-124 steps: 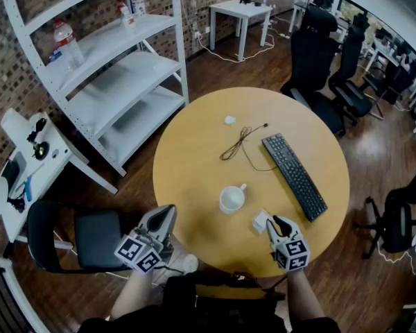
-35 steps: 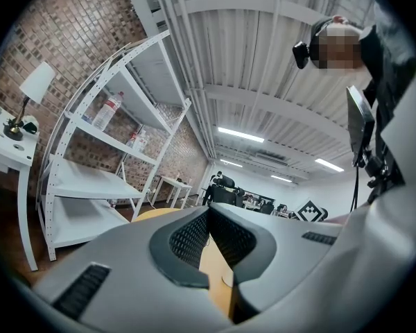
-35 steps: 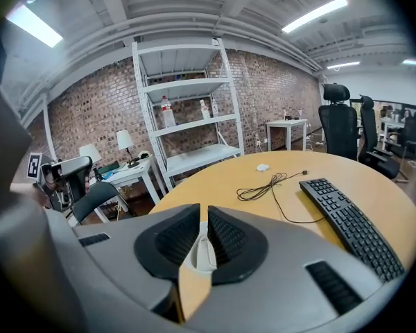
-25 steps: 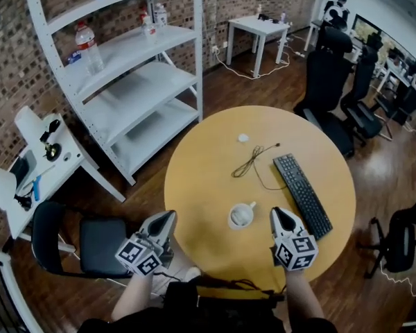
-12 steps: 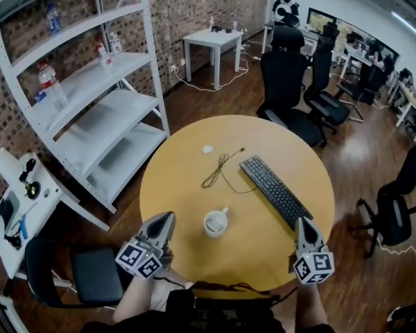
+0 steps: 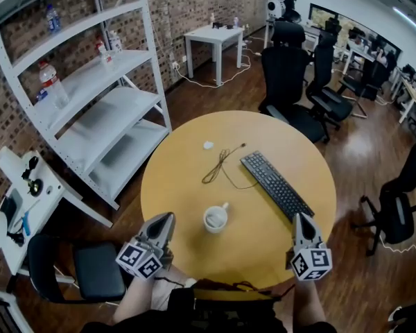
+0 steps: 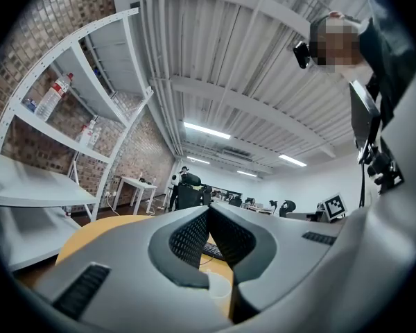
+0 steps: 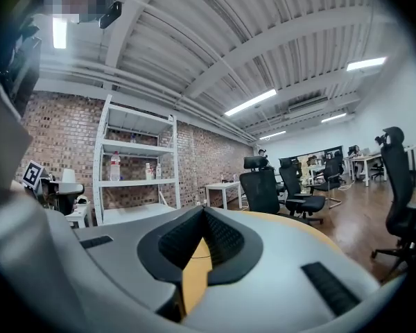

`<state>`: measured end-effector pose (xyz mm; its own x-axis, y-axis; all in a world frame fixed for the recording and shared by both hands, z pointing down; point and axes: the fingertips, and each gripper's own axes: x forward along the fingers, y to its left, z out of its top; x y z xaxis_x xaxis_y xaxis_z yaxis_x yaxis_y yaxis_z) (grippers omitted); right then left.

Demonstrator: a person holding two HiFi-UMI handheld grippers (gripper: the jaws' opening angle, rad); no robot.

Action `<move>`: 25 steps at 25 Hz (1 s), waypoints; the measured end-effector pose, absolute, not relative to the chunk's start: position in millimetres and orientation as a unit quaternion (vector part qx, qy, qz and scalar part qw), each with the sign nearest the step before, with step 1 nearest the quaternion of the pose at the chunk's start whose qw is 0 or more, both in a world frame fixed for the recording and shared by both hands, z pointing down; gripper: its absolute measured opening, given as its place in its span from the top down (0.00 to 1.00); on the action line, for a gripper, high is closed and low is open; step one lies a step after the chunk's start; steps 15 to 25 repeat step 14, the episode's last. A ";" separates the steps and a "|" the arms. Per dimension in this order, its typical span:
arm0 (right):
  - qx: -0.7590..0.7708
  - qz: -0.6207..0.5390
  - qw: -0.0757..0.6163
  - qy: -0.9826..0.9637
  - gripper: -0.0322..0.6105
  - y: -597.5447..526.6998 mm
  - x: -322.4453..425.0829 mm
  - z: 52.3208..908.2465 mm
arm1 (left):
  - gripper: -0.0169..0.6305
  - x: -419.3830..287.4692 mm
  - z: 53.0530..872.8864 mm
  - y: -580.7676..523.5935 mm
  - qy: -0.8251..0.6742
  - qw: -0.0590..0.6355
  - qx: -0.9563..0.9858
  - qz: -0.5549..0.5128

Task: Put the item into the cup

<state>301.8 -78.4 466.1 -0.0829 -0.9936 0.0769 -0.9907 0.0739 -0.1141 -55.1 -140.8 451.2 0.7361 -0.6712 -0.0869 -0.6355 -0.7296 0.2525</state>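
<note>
A white cup (image 6: 215, 218) with its handle to the back right stands on the round yellow table (image 6: 187, 186), near the front edge. What lies inside it is too small to make out. My left gripper (image 6: 168, 216) hovers at the table's front left edge, left of the cup, jaws shut and empty. In the left gripper view the jaws (image 7: 209, 209) meet, and the cup (image 7: 218, 284) shows pale below them. Off to the cup's right, my right gripper (image 6: 299, 217) sits at the front right edge, shut, nothing held. In the right gripper view its jaws (image 8: 203, 211) meet over bare tabletop.
A black keyboard (image 6: 276, 184) lies diagonally right of the cup, a thin dark cable (image 6: 222, 164) behind it and a small white object (image 6: 208, 145) farther back. White shelving (image 6: 90, 96) stands left, a black chair seat (image 6: 90, 269) under my left gripper, office chairs (image 6: 291, 82) behind.
My right gripper has drawn back from beside the cup to the table's front right edge. The white item that lay near it five seconds ago is no longer on the tabletop.
</note>
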 end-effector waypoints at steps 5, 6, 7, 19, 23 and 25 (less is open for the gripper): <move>-0.674 -0.077 -0.001 0.735 0.94 -82.0 297.4 471.4 | 0.99 -60.9 457.0 -132.2 -0.365 0.110 0.921 -0.084; -0.673 -0.078 -0.003 0.735 0.94 -81.8 296.2 471.2 | 0.99 -62.0 459.2 -130.5 -0.366 0.112 0.920 -0.082; -0.672 -0.077 -0.004 0.737 0.94 -82.0 295.5 471.9 | 0.99 -63.3 460.9 -129.0 -0.367 0.114 0.920 -0.080; -0.672 -0.080 -0.011 0.736 0.94 -77.0 297.2 474.3 | 0.99 -68.2 465.5 -122.1 -0.376 0.120 0.916 -0.079; -0.672 -0.080 -0.011 0.736 0.94 -77.0 297.2 474.3 | 0.99 -68.2 465.5 -122.1 -0.376 0.120 0.916 -0.079; -0.672 -0.080 -0.011 0.736 0.94 -77.0 297.2 474.3 | 0.99 -68.2 465.5 -122.1 -0.376 0.120 0.916 -0.079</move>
